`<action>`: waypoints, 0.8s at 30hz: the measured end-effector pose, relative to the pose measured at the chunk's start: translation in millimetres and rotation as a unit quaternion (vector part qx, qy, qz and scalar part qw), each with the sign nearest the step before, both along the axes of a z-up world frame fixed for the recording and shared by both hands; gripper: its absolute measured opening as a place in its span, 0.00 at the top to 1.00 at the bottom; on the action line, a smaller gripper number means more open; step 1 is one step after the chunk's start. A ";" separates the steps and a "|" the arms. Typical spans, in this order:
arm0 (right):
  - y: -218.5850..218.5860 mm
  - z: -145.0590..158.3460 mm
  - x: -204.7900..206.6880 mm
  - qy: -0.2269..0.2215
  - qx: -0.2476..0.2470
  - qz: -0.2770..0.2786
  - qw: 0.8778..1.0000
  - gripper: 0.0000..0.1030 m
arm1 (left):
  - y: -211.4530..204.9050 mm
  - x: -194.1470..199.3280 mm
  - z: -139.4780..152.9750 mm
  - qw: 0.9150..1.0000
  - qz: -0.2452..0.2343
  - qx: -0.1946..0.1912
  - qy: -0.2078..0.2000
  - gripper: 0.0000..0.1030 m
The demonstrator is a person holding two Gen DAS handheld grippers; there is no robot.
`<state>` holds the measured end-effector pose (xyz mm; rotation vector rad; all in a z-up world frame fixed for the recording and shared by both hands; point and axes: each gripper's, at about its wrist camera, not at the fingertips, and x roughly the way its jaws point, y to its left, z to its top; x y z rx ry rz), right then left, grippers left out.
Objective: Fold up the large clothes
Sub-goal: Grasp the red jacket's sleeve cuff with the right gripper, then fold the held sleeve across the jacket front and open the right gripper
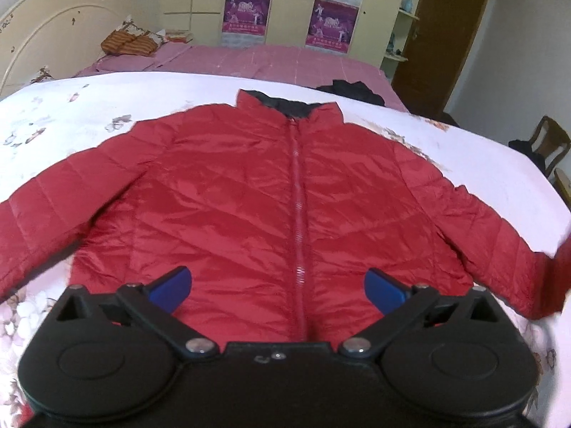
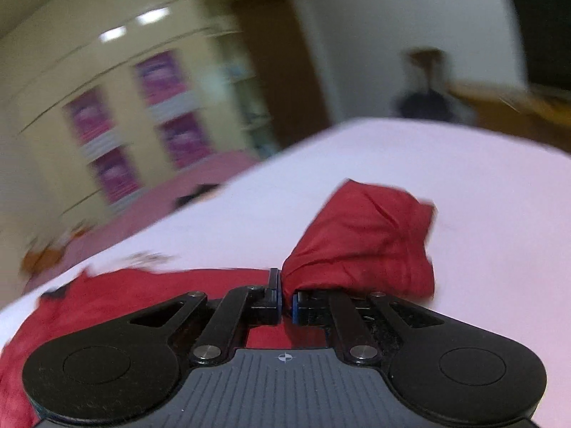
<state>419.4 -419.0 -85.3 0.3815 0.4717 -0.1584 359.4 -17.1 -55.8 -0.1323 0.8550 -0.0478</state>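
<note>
While the red jacket [image 1: 249, 192] lies spread front-up on the white flowered bedspread [image 1: 89, 107], we hold our left gripper [image 1: 278, 290] above its lower hem, jaws spread wide with nothing between the blue pads [image 1: 176, 287]. From the left wrist view, the zipper [image 1: 298, 214] runs up the middle of the jacket to a dark-lined collar at its far end, and both sleeves stretch out to either side of the body. Beyond the jacket's collar, a dark garment [image 1: 351, 91] sits on the pink bedsheet [image 1: 278, 62], and farther off stand cream wardrobe doors with purple posters [image 1: 246, 10]. A wooden chair [image 1: 547, 141] shows past the jacket's right sleeve.

Our right gripper [image 2: 285, 297] has its jaws pinched nearly together on the sleeve end [image 2: 367, 239] of the jacket, so the red cloth bunches up in a lump just beyond the fingertips, lifted off the bedspread. Part of the jacket's body shows red beneath and to the left of that gripper. This view is blurred, so finer detail cannot be told.
</note>
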 end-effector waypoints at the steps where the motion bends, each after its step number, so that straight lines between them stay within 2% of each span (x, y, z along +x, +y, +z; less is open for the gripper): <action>1: 19.1 3.8 3.5 -0.004 -0.006 0.031 0.999 0.96 | 5.4 -1.3 1.1 1.000 -0.003 0.001 -0.003 0.02; 5: 104.6 7.2 12.9 0.001 -0.033 0.158 0.987 0.96 | 31.7 0.9 0.6 1.000 0.003 -0.015 -0.003 0.05; 10: 209.9 -9.7 -3.1 0.046 -0.081 0.268 0.959 0.96 | 65.2 5.9 -1.4 0.999 -0.009 -0.039 -0.002 0.12; 12: 243.8 -18.8 -14.5 0.063 -0.095 0.298 0.948 0.96 | 79.0 7.0 -2.9 0.998 -0.014 -0.055 -0.002 0.21; 13: 255.8 -23.5 -17.8 0.070 -0.101 0.310 0.943 0.96 | 85.7 7.2 -4.2 0.998 -0.015 -0.065 -0.001 0.22; 16: 292.4 -36.5 -27.3 0.093 -0.115 0.344 0.927 0.95 | 103.5 6.7 -7.6 0.996 -0.020 -0.091 -0.001 0.22; 19: 315.9 -51.7 -34.6 0.103 -0.137 0.353 0.920 0.95 | 115.2 6.8 -10.2 0.994 -0.024 -0.106 -0.003 0.22; 21: 331.7 -57.2 -44.7 0.101 -0.168 0.352 0.915 0.94 | 119.0 7.9 -12.0 0.993 -0.027 -0.111 -0.003 0.20; 22: 335.2 -57.4 -52.3 0.097 -0.178 0.353 0.913 0.84 | 119.4 8.9 -12.5 0.993 -0.030 -0.112 -0.003 0.19; 23: 336.4 -55.6 -59.2 0.091 -0.180 0.356 0.912 0.59 | 119.9 9.6 -12.9 0.993 -0.031 -0.112 -0.004 0.16; 24: 334.9 -52.4 -62.3 0.080 -0.183 0.356 0.913 0.42 | 119.9 11.0 -13.7 0.993 -0.033 -0.113 -0.005 0.13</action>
